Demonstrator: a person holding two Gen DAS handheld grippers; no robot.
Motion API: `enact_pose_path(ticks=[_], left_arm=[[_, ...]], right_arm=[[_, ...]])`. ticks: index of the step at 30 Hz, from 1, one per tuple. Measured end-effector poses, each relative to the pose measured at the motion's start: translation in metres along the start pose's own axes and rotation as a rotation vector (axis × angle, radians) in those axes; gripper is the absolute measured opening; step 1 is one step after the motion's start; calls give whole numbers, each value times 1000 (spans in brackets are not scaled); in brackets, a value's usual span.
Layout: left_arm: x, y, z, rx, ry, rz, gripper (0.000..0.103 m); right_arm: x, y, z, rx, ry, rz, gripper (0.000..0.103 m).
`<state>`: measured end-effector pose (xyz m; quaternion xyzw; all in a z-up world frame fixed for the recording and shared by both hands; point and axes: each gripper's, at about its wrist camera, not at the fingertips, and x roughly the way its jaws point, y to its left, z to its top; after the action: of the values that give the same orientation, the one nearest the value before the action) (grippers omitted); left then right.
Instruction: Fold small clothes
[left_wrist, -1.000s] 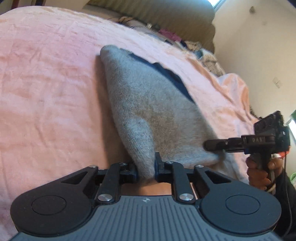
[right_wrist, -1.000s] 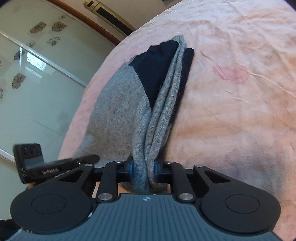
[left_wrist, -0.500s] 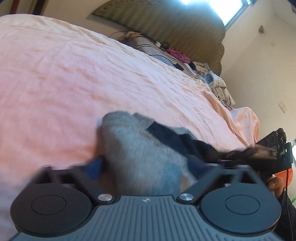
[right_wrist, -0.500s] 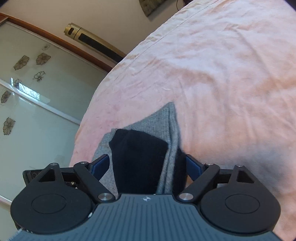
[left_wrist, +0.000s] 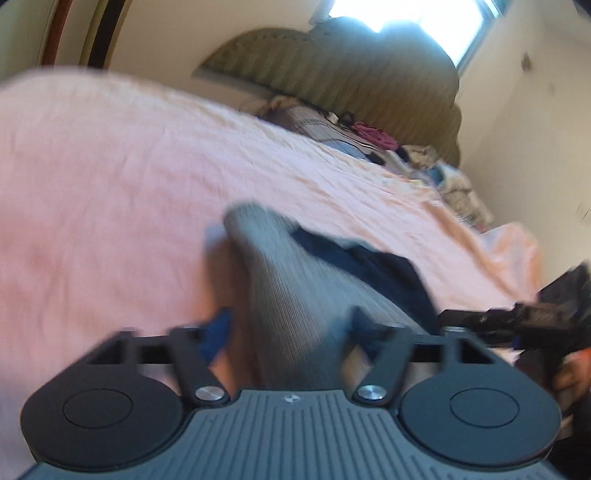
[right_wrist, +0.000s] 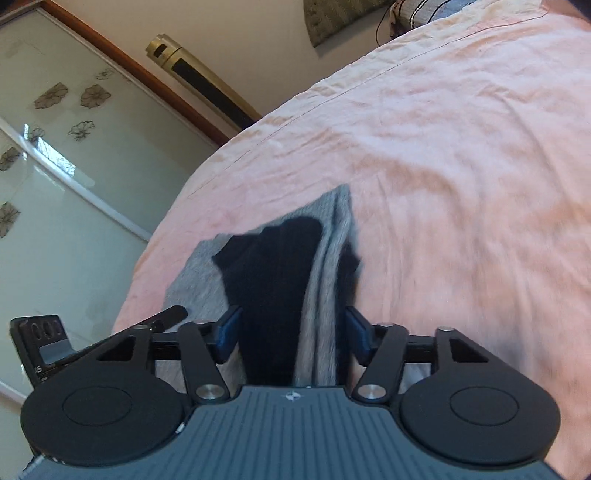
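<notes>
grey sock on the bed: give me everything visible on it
The grey sock is ribbed knit with navy panels, apparently toe and heel. It lies folded over on the pink bedsheet, layered edges running lengthwise, navy part on top in the right wrist view. The left view is blurred. It lies between the spread fingers of the left claw and the right claw, both open; neither visibly clamps it.

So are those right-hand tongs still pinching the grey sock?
No: the right tongs stand wide open, their blue pads apart on either side of the grey sock, which lies on the pink bedsheet.
</notes>
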<state>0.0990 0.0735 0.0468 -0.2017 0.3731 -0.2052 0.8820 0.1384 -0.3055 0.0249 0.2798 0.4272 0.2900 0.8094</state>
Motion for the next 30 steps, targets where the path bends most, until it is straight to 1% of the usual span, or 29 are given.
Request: enact_pose_path(ticks=[1,2,3,4,5,6,7,8,9,10,11,12,13,14,15,16,17,18,19,20,21,22,23,24,26,27,28,29,30], left_arm=[[-8,4,-12,-56,29,-68,87],[-11,4,-23,-93,70,-114,87],[-12,3,-33,-113,102,-139,85],[-12,1,-43,-120,124,-151,68],[-14,-4,-52,-70,126,-124,50],[-14,-9,-56,-9,131,-53,17],[-16,-7,-56,-6,132,-47,16],[-17,-2,-54,-24,145,-59,16],[-17,1,-50,-8,152,-60,16],[-17,0,-48,23,153,-47,19],[-20,-6,-47,52,155,-14,20],[-24,-15,-45,77,148,29,23],[-37,-27,-48,122,114,78,25],[-46,-39,-50,163,74,100,25],[-55,-55,-53,222,19,108,31],[-61,-69,-60,273,-30,100,44],[-59,-79,-66,305,-47,84,52],[-52,-87,-71,329,-28,66,61],[-40,-93,-77,349,20,53,61],[-27,-96,-83,365,66,70,61],[-17,-95,-89,386,92,108,60],[-12,-91,-94,409,70,119,58],[-14,-88,-98,419,47,108,58],[-16,-88,-98,422,44,109,58],[-29,-93,-97,406,35,132,59],[-41,-95,-98,396,11,147,60],[-52,-98,-101,393,-22,169,69],[-61,-100,-106,388,-55,195,77],[-68,-99,-111,374,-82,225,92]], right_arm=[[-7,1,-11,-1,23,8,69],[-14,5,-24,-6,39,-1,69],[-18,6,-34,-7,49,-2,69],[-21,7,-45,-10,61,9,62],[-22,12,-56,-38,79,0,54],[-21,18,-64,-92,89,-45,29],[-24,24,-70,-139,78,-66,25],[-26,26,-74,-167,76,-69,25],[-26,26,-76,-188,68,-75,22],[-27,26,-76,-192,65,-81,20],[-28,27,-75,-179,64,-86,22],[-32,31,-75,-167,58,-103,33],[-40,37,-74,-164,24,-140,44],[-50,46,-75,-174,-37,-171,46],[-59,57,-76,-204,-98,-177,46],[-64,68,-76,-235,-137,-161,46],[-65,80,-76,-250,-156,-142,47],[-61,88,-75,-258,-155,-117,50],[-53,93,-74,-264,-136,-89,60],[-41,95,-71,-261,-106,-76,65],[-26,91,-69,-244,-68,-89,68],[-11,84,-70,-229,-20,-128,67],[1,75,-73,-223,1,-156,63],[-2,72,-79,-244,-51,-153,56],[-14,76,-85,-223,-43,-156,58],[-23,78,-90,-213,-51,-153,64],[-34,81,-97,-219,-73,-146,74],[-47,84,-107,-227,-107,-153,80],[-56,86,-117,-236,-136,-184,94]])
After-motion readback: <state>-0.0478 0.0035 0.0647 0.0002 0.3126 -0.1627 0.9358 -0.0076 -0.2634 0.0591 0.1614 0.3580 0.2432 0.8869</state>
